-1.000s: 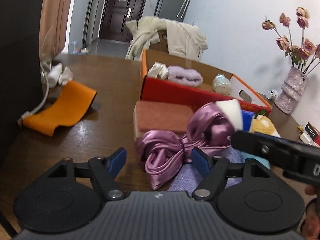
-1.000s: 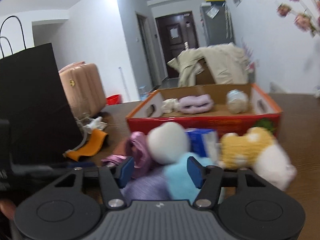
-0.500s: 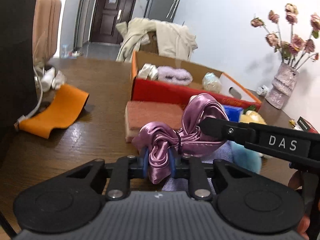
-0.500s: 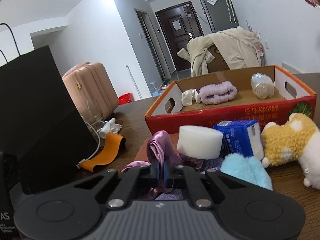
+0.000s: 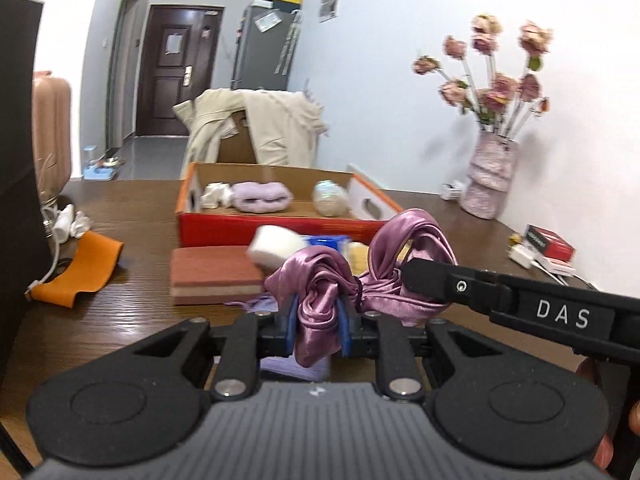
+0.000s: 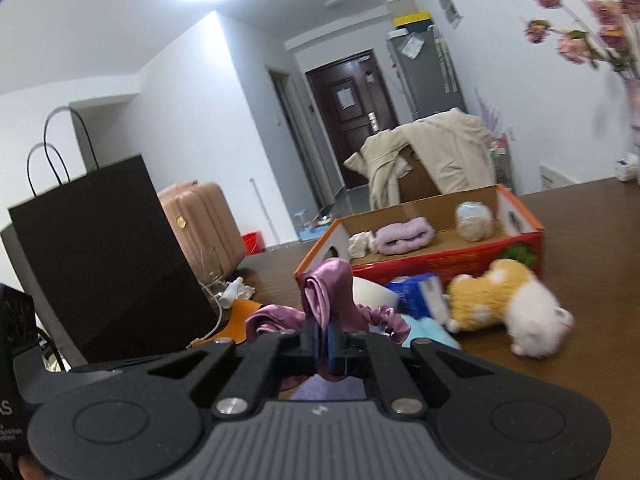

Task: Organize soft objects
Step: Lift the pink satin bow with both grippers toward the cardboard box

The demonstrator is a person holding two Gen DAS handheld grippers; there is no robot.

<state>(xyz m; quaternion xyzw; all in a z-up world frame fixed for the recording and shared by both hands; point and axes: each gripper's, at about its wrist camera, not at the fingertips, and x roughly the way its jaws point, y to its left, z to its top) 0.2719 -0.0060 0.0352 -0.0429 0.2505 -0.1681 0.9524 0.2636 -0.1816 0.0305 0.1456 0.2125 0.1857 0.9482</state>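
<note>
The left claw (image 5: 318,330) is clamped on one loop of the satin bow (image 5: 352,280), its blue pads (image 5: 292,330) pressed against the fabric from either side. Its jaws have just been closing, and the fabric fills the gap between them. The right claw (image 6: 323,340) is pinched tight on the bow's other loop, a thin fold of satin rising from between its pads (image 6: 313,338); in the left view this claw (image 5: 408,274) reaches in from the right and meets the bow's far side. The bow hangs between both claws, above the surface (image 5: 132,320), with a lilac cloth (image 5: 294,366) under it.

Behind the bow lie a white sponge (image 5: 274,246), a blue packet (image 6: 418,290), a pale blue fluffy thing (image 6: 430,334) and a yellow and white plush (image 6: 508,304), all close together in front of the red box (image 5: 280,230). A brick-coloured pad (image 5: 214,276) lies just left of them. The box holds a lilac headband (image 5: 260,197), a white cloth (image 5: 216,194) and a pale wrapped bundle (image 5: 328,198)
</note>
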